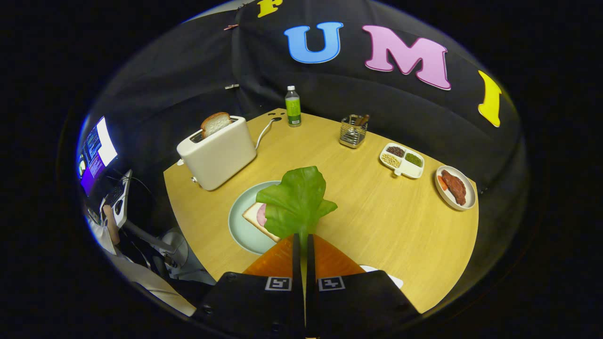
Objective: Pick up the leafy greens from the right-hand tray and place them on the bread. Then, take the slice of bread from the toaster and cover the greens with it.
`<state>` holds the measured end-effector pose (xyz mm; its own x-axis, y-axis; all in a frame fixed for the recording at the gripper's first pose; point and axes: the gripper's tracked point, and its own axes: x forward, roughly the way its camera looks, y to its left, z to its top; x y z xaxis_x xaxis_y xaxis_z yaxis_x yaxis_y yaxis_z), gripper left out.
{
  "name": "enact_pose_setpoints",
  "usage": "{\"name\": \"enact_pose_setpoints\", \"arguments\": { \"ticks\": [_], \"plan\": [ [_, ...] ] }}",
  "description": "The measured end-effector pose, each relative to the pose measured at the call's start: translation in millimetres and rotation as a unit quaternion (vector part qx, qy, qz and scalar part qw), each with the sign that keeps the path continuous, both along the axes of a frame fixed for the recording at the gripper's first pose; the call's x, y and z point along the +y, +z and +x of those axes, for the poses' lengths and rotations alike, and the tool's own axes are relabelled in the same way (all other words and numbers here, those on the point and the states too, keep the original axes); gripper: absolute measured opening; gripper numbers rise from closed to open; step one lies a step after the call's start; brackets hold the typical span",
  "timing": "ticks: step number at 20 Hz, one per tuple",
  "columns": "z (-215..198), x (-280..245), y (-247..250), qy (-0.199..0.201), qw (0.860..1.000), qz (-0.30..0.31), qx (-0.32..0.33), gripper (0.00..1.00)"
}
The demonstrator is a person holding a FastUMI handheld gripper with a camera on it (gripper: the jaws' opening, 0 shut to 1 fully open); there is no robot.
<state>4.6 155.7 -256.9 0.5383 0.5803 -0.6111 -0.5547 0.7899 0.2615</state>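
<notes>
Green leafy greens [297, 200], pale green plate [242, 226], cream toaster [217, 153], yellow wooden table [377, 212].

The greens [297, 200], one broad leaf, stand pinched by the stem between the fingers above the bread [256, 217] on its plate [242, 230]. A browned slice [215, 123] sticks upright from the toaster [219, 157] beyond.

Even overhead light on table [377, 207], sharp centre, heavy fisheye bending edges, booth wall dim.
</notes>
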Motion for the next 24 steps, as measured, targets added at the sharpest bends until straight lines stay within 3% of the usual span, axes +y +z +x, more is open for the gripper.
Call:
{"name": "enact_pose_setpoints", "arguments": {
  "ticks": [9,16,17,20,24],
  "plan": [
    [17.0,93.1,-31.2,0.065,0.997,-0.043,0.019,0.06],
    [30.2,113.8,-66.0,0.057,0.994,-0.080,0.043,0.09],
    [33.4,110.1,-71.5,0.049,0.994,-0.093,0.044,0.15],
    [41.5,104.7,-78.5,0.027,0.992,-0.116,0.036,0.83],
    [43.1,104.8,-51.3,0.006,0.995,-0.099,0.000,0.92]
  ]
}}
